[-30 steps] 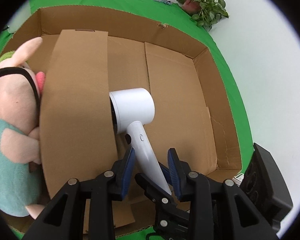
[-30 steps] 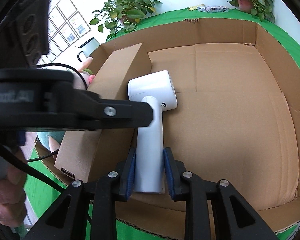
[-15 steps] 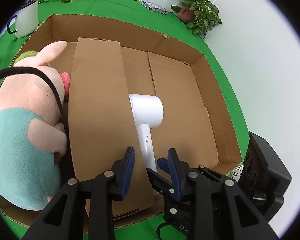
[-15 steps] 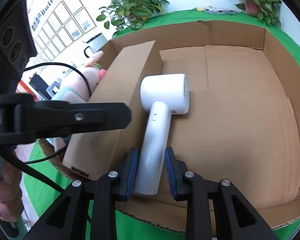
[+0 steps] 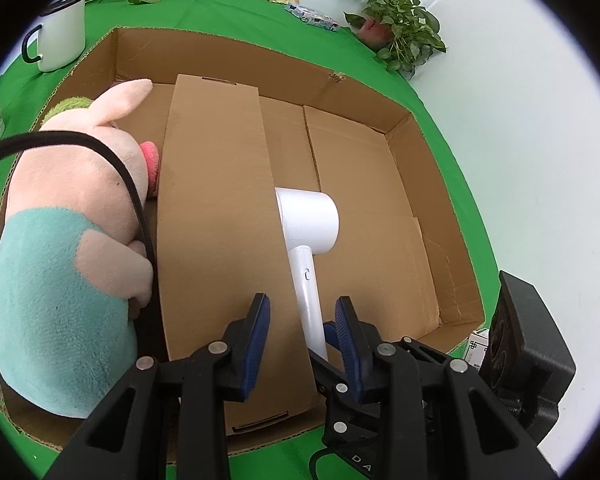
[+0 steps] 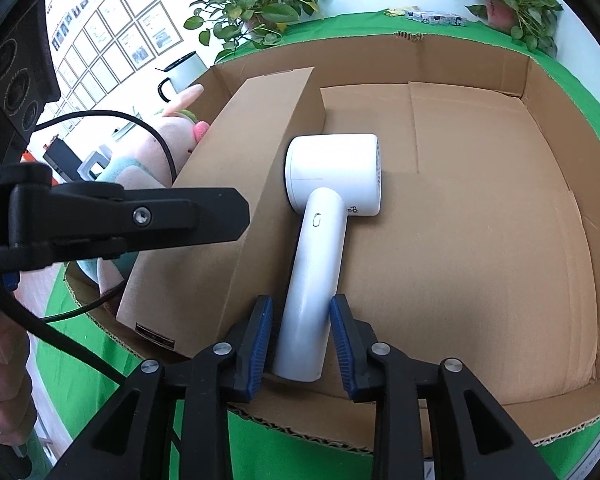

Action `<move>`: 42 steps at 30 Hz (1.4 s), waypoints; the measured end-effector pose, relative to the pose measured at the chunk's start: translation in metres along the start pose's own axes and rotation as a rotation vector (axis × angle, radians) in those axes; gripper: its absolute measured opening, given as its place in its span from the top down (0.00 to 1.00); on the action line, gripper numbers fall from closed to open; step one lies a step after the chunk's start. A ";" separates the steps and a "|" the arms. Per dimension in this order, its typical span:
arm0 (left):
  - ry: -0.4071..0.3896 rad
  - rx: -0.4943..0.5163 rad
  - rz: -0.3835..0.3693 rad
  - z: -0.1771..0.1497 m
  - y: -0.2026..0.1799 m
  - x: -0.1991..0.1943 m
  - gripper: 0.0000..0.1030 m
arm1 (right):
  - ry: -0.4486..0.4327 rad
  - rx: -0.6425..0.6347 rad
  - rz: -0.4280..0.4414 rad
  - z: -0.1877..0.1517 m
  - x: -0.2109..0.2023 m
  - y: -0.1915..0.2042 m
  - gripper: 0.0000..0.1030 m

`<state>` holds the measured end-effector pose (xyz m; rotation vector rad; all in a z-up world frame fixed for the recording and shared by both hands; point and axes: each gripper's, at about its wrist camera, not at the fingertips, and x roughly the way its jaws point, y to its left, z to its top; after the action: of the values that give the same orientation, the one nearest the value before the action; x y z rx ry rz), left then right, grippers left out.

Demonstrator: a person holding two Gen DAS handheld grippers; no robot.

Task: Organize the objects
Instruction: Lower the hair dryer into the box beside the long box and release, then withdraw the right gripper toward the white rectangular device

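Observation:
A white hair dryer (image 6: 328,208) lies on the floor of an open cardboard box (image 6: 480,208), its head against a long cardboard divider (image 6: 244,184). My right gripper (image 6: 302,334) has its blue pads on either side of the dryer's handle, with small gaps showing. The dryer also shows in the left wrist view (image 5: 310,232). My left gripper (image 5: 302,334) is open and empty above the box's near edge, over the divider (image 5: 216,216). A pink and teal plush pig (image 5: 68,248) lies left of the divider.
A white enamel mug (image 5: 60,36) stands on the green cloth (image 5: 236,12) beyond the box's far left corner. Potted plants (image 5: 396,36) stand at the back. A small white carton (image 5: 476,348) sits by the box's right near corner. A black cable (image 6: 112,120) crosses the pig.
Both grippers have drawn back and up from the box. The right jaws have widened off the dryer handle, and the dryer now rests on the box floor.

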<state>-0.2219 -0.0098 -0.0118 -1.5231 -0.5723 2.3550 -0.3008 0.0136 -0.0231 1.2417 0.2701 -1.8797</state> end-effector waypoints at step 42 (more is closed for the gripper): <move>-0.576 0.359 0.306 -0.094 -0.085 -0.097 0.23 | -0.336 -0.033 -0.088 -0.074 -0.129 -0.006 0.01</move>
<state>-0.0952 0.0394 0.0710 -0.8147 -0.0057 2.9416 -0.2376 0.1280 0.0473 0.8850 0.1755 -2.1127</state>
